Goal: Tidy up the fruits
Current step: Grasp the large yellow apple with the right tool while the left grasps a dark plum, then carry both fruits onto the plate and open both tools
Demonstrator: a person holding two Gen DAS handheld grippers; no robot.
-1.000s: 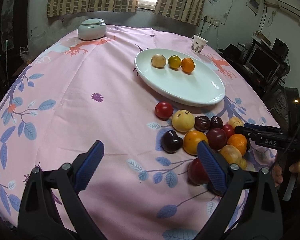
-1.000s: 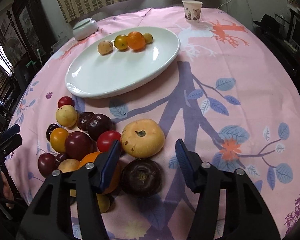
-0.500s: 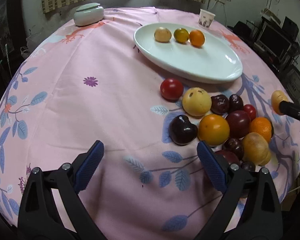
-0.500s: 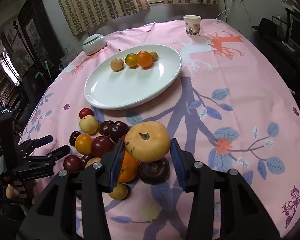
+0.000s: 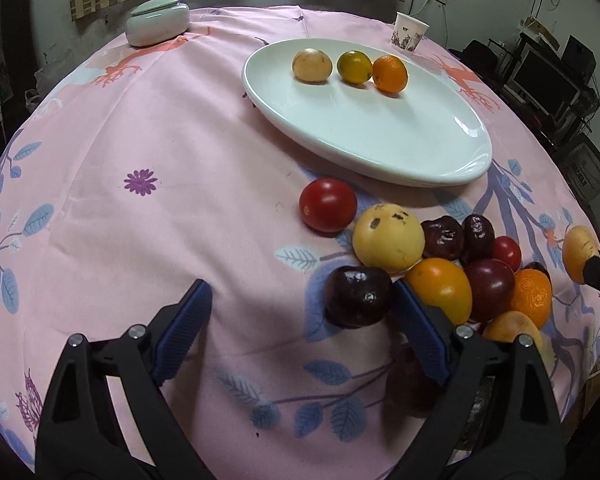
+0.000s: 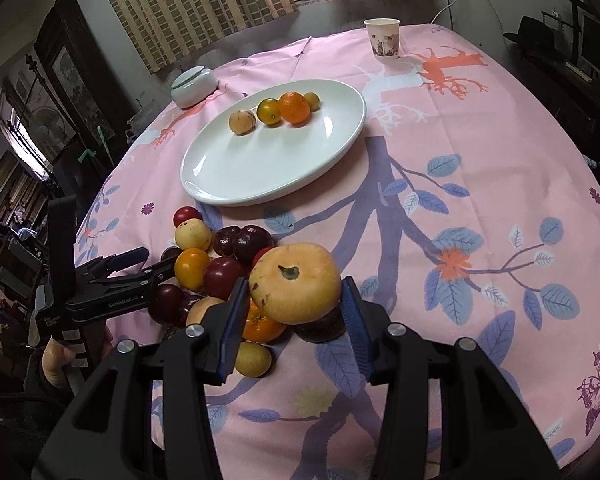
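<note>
Held fruit: a large round yellow-tan fruit with a dark stem pit (image 6: 295, 283) is sitting clamped between the blue pads of the right gripper (image 6: 296, 320), lifted above the pile near the table's front edge.

Right gripper: its black arms are narrowing onto the yellow-tan fruit, both pads pressing its sides; the fruit is hiding part of a dark purple fruit (image 6: 320, 326) and a small orange (image 6: 260, 324) lying beneath it.

Fruit pile: red, dark purple, yellow and orange fruits are lying bunched together on the pink floral tablecloth (image 5: 160, 160), just in front of the plate.

Left gripper: the left gripper (image 5: 300, 312) is standing wide with its jaws closing; a glossy dark purple plum (image 5: 358, 296) is lying between the pads, just beside the right-hand pad, and whether that pad is touching it cannot be told.

Neighbours: a round red tomato (image 5: 328, 205) and a spotted pale yellow fruit (image 5: 388, 237) are lying just beyond the plum.

Plate: a white oval ceramic plate (image 6: 260, 176) is holding a row of small fruits at its far side, tan, yellow-green and orange among them.

Further out: a pale green lidded ceramic jar (image 5: 157, 21) and a patterned paper cup (image 6: 382, 37) are standing near the table's far edge.

Person: a hand (image 6: 56, 360) is gripping the left gripper's handle at the lower left of the right wrist view.
</note>
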